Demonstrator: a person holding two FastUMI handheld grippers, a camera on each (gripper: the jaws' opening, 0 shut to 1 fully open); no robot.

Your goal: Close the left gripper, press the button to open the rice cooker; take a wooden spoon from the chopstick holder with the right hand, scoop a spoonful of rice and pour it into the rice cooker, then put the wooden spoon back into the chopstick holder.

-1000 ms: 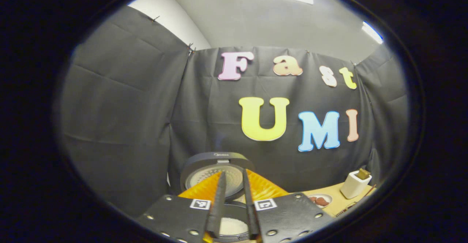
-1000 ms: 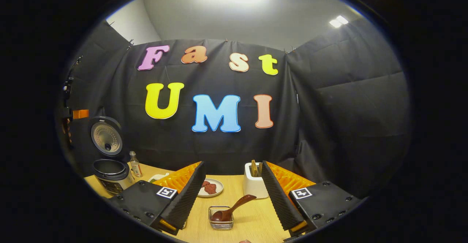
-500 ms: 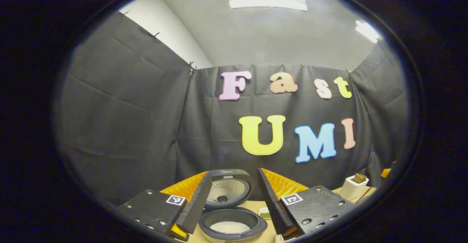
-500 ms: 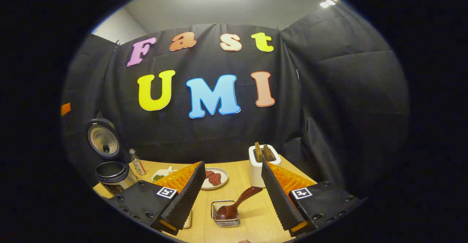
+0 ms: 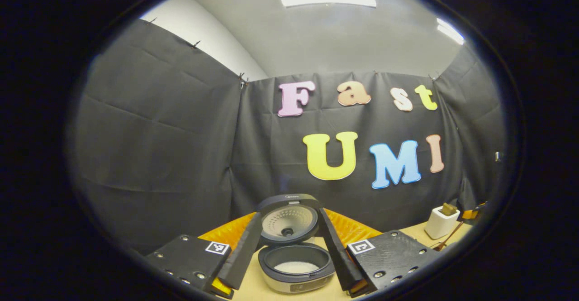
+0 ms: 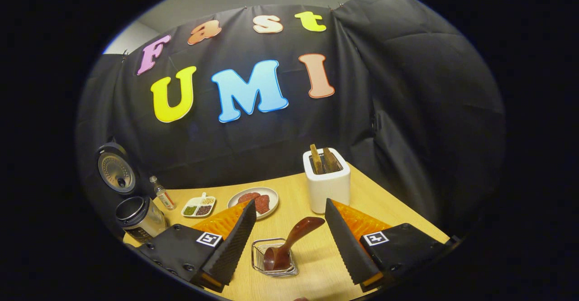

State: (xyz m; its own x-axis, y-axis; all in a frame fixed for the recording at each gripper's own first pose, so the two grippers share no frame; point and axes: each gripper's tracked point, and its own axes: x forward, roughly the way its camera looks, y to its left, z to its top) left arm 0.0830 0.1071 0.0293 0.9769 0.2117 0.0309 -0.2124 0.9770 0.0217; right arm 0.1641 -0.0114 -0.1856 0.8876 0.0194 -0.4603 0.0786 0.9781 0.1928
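Note:
The rice cooker [image 5: 296, 274] stands open, its lid [image 5: 289, 219] raised, with white rice in the bottom of the pot. My left gripper [image 5: 289, 213] is open and hangs just in front of it, touching nothing. In the right gripper view the cooker [image 6: 135, 217] sits at the table's far left. A dark wooden spoon [image 6: 294, 240] rests with its bowl in a small wire holder [image 6: 273, 258], handle tilted up to the right. My right gripper [image 6: 290, 203] is open, above and just short of the spoon.
A white box [image 6: 326, 181] with wooden pieces sticking out stands behind the spoon, also seen as the white box [image 5: 441, 222]. A plate of red slices [image 6: 253, 198], a divided dish [image 6: 199, 206] and a small bottle [image 6: 162, 194] sit on the wooden table [image 6: 384, 206].
My left gripper went from shut to open and drew back from the cooker. My right gripper tipped downward and came closer to the spoon and the white box.

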